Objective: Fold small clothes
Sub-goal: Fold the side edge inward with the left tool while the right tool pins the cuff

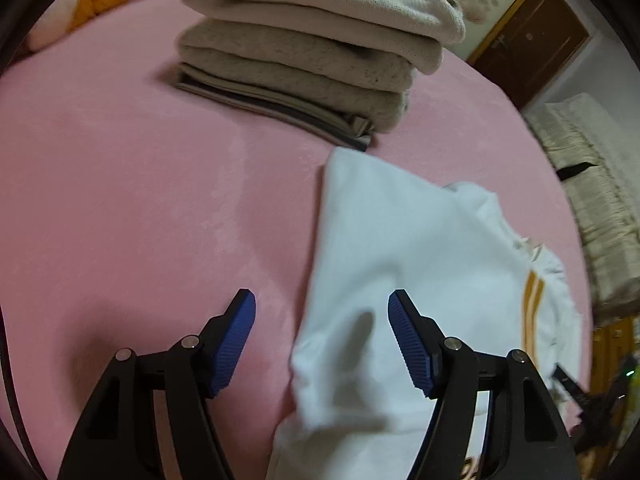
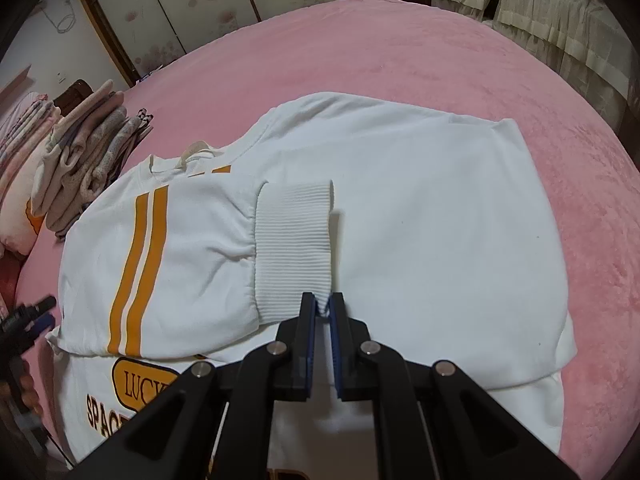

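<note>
Home bedroom: bed (image 2: 420, 60) covered in pink blanket, folded clothes (image 1: 312, 60) stacked on it, floral wardrobe doors (image 2: 192, 4) and wooden door (image 1: 532, 48) seen behind.

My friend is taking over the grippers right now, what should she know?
Left gripper: jaws open, holding nothing, over the near edge of the white sweatshirt.
Right gripper: jaws shut on the ribbed cuff of the striped sleeve.
Done: both sleeves lie folded across the sweatshirt on the pink bed; folded pile beyond it.
Left: release the cuff, fold the body, probably stack it.
</note>
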